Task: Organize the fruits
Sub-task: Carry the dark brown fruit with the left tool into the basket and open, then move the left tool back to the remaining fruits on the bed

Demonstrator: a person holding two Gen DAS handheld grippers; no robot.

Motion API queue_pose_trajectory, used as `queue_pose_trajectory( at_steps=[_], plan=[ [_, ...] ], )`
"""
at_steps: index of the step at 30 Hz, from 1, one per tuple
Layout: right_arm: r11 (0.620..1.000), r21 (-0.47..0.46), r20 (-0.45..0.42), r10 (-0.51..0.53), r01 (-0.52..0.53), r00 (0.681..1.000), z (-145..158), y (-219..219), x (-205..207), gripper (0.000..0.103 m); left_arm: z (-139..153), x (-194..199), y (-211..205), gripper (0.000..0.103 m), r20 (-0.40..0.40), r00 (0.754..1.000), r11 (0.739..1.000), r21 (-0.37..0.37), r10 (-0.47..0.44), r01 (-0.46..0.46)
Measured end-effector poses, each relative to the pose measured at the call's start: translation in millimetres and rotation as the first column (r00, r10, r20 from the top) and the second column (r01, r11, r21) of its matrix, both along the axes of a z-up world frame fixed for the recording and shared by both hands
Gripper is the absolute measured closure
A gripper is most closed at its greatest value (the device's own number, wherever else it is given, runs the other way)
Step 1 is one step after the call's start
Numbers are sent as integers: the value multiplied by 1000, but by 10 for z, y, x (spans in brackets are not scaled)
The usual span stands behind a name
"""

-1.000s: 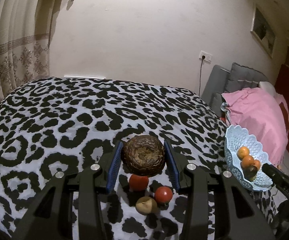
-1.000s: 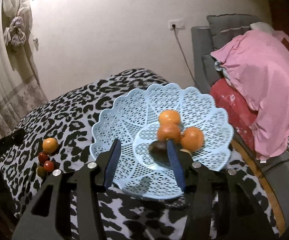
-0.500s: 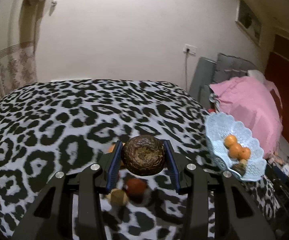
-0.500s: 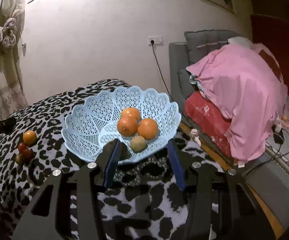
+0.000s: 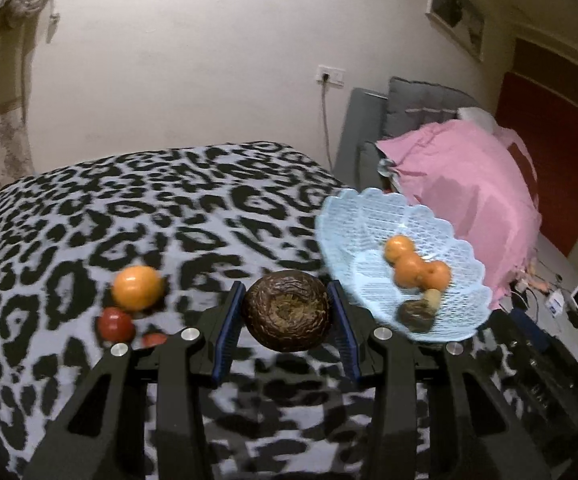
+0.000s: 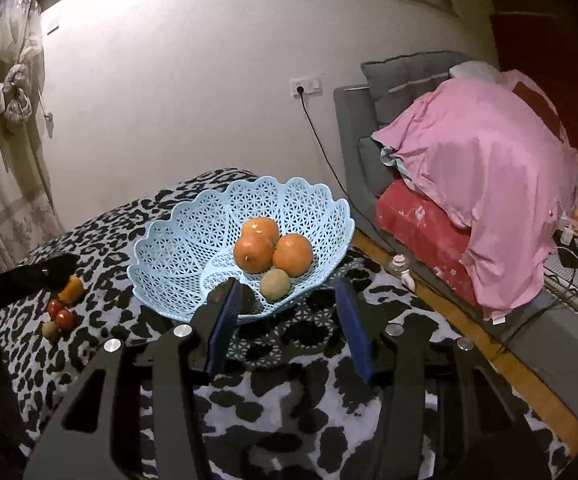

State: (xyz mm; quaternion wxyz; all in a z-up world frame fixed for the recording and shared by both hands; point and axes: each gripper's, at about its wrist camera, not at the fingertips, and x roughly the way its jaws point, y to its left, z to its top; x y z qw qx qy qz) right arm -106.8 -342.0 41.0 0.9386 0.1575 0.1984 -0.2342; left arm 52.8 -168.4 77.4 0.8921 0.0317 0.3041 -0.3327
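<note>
Leopard-print bed (image 5: 89, 216): blue basket (image 6: 177, 256) at right edge holding three oranges (image 6: 273, 246); left tool (image 5: 287, 334) clamped on a wrinkled dark fruit (image 5: 287, 310) left of basket; right tool (image 6: 289, 320) parted, empty, near basket's near rim.

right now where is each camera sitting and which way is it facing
Left wrist: on the left gripper, looking along its fingers, which clamp a dark wrinkled fruit, over the spotted cloth toward the wall.
Right wrist: on the right gripper, jaws open and empty, facing the blue basket and sofa.
Both show the basket, its oranges and the loose fruit.
</note>
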Motion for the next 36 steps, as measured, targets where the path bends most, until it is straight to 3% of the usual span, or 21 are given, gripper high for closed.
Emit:
queue_pose_trajectory(
  at_steps=[14,15,18,20,25,28,31,36],
  plan=[
    [998,57,47,15,-18,999,-5,-68,-34,52,8,-123,-662,60,0,997,996,36,-83,83],
    [998,60,49,16,-19,999,-5,-70,-35,52,10,-122,-688,58,1,997,996,37,-83,83],
    [998,65,56,19,-22,998,-5,-75,-37,52,40,-134,-699,34,14,997,997,23,-77,77],
    [997,69,61,19,-24,998,-4,-78,-42,52,57,-148,-697,32,24,997,997,19,-78,78],
    [997,73,66,18,-23,998,-14,-80,-52,52,81,-149,-644,15,48,997,998,23,-53,52],
    [997,71,68,18,-23,998,-10,-69,-64,52,100,-146,-594,9,72,997,1000,31,-10,8],
    [997,70,68,17,-22,998,-12,-71,-69,46,123,-146,-537,7,99,995,999,36,23,-26],
    [998,66,70,12,-17,997,-10,-67,-78,45,163,-168,-447,6,135,990,998,39,45,-50]
  ],
)
